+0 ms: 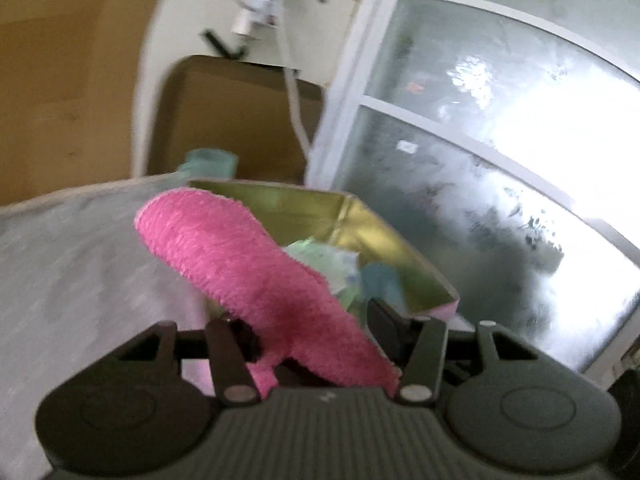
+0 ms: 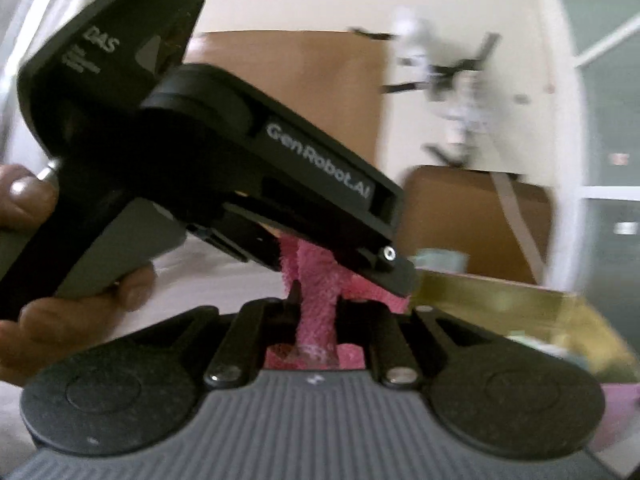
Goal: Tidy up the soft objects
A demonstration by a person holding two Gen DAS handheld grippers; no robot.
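Pink towel is rolled into a long fuzzy tube, long axis running from the left gripper up and away to the left, its rounded free end hanging over the near rim of the gold box. Its near end is hidden inside the gripper mouth, jaws clamped on it. The right gripper pinches a thin bunched strip of the same towel, jaws nearly together. Inside the box lie pale green and blue soft things, blurred, probably cloths. The box's far corner is cut off in the right wrist view. A hand grips the left gripper's handle, its body slanting down toward the box. Everything is motion-blurred.
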